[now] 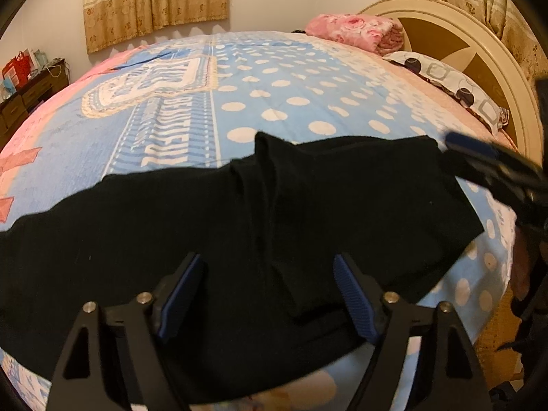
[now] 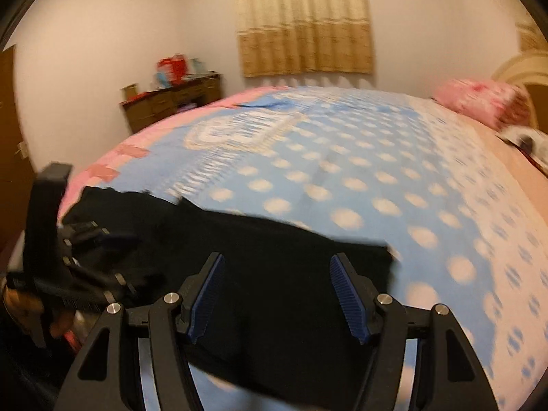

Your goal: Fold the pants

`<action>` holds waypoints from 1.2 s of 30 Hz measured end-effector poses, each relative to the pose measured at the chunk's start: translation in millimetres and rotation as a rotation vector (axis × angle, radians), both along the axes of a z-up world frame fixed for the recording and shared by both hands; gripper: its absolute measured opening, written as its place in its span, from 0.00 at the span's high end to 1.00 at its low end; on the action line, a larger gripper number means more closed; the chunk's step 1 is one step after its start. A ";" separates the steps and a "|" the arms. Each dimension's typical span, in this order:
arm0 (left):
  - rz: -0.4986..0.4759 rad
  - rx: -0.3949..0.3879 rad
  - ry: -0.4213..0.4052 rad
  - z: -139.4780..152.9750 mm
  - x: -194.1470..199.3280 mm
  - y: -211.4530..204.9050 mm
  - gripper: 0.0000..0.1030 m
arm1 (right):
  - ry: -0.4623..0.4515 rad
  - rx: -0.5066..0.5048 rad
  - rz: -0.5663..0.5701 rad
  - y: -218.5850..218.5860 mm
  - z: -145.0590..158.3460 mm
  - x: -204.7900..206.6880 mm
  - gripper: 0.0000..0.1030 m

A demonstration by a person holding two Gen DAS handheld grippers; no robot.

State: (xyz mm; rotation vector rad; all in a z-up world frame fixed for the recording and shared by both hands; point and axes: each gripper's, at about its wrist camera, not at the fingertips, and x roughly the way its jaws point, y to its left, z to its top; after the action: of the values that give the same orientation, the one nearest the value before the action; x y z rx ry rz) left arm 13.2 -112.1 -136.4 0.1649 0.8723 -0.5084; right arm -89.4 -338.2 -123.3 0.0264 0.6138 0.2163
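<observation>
Black pants (image 1: 239, 226) lie across the near edge of the bed, spread left to right with a raised fold in the middle. My left gripper (image 1: 267, 294) is open just above the pants, its jaws wide apart and empty. My right gripper (image 2: 277, 294) is open over the right end of the pants (image 2: 274, 274); that view is blurred by motion. The right gripper also shows in the left wrist view (image 1: 486, 161) at the pants' far right corner. The left gripper shows in the right wrist view (image 2: 85, 257) at the left.
The bed has a blue polka-dot cover (image 1: 291, 96) with a pink border. A pink folded blanket (image 1: 356, 32) and a patterned pillow (image 1: 448, 78) lie by the round headboard (image 1: 479, 51). A dark wooden dresser (image 2: 171, 102) stands by the wall.
</observation>
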 end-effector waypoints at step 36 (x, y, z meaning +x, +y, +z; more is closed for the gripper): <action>0.074 -0.064 0.027 11.1 -13.2 50.1 0.46 | 0.127 -0.089 0.312 92.9 -18.4 37.5 0.72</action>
State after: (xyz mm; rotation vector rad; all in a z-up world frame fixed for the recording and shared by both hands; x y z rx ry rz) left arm -0.1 -62.0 -125.3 0.0664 0.8843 -0.4695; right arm -51.9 -245.3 -141.7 -0.1434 0.7525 0.4918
